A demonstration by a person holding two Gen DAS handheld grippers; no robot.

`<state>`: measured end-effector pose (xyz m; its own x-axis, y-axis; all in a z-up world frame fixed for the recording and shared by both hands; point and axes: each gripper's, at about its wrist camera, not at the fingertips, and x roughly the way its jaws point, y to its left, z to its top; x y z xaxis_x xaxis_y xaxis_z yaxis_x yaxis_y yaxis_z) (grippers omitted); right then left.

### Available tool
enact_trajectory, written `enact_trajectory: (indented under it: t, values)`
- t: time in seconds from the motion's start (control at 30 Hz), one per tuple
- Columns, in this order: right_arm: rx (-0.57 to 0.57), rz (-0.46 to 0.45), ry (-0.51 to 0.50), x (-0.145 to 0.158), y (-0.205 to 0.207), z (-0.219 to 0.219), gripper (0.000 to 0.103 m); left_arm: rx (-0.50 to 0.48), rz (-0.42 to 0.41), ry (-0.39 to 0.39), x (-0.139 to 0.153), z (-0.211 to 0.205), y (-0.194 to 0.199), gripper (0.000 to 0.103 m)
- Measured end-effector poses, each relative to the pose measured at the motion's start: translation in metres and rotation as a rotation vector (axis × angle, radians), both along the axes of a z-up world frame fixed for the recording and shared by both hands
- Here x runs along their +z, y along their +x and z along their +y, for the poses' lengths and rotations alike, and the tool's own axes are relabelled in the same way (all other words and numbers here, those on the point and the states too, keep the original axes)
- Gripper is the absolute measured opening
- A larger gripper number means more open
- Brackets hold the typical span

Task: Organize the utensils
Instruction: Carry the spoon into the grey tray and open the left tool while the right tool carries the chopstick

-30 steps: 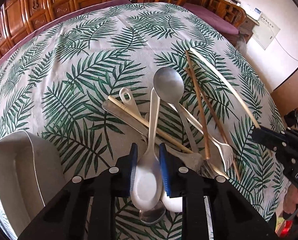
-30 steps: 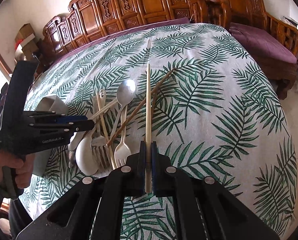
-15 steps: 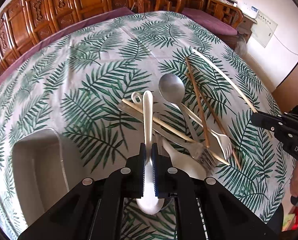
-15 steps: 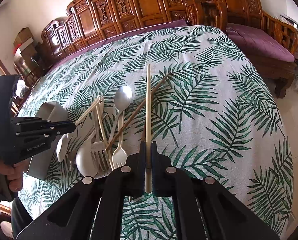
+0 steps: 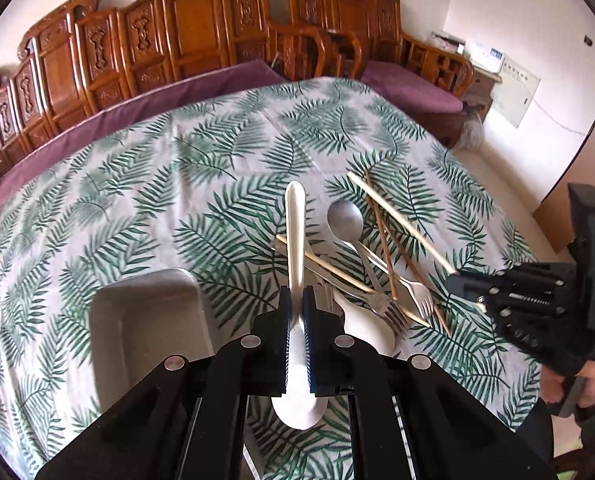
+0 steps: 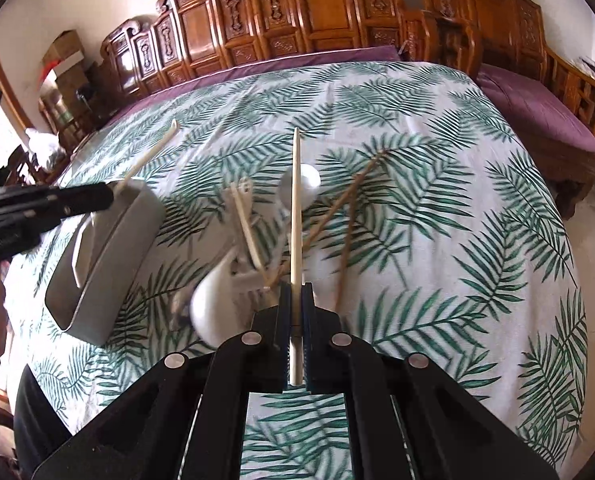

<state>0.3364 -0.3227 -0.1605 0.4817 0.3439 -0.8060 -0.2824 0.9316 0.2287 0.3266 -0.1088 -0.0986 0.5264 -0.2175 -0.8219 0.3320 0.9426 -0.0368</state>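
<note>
My left gripper (image 5: 296, 300) is shut on a white plastic spoon (image 5: 296, 236), lifted off the table with its handle pointing away and its bowl under the jaws. A grey tray (image 5: 145, 320) lies just left of it. My right gripper (image 6: 296, 300) is shut on a pale chopstick (image 6: 295, 200) that sticks out forward above the pile. The pile holds a metal spoon (image 5: 345, 218), brown chopsticks (image 5: 383, 240), forks (image 5: 417, 300) and another white spoon (image 5: 367, 330). In the right wrist view the left gripper (image 6: 97, 198) hovers over the tray (image 6: 109, 252).
The table wears a green leaf-print cloth (image 5: 177, 184). Carved wooden benches (image 5: 201, 32) with purple cushions stand behind it. A person's hand (image 5: 589, 384) holds the right gripper at the table's right edge.
My left gripper closed on the white spoon and lifted it up and leftward toward the tray. My right gripper, holding the chopstick throughout, shifted left over the pile.
</note>
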Motion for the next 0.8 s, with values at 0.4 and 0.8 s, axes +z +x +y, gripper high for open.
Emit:
enact_trajectory:
  t: [0.4, 0.8]
  values:
    - [0.069, -0.034, 0.011, 0.028, -0.02, 0.066, 0.006, 0.069, -0.034, 0.005, 0.013, 0.067, -0.027, 0.005]
    - [0.123, -0.023, 0.04, 0.032, -0.041, 0.131, 0.006, 0.15, -0.006, 0.015, -0.01, 0.118, -0.036, 0.006]
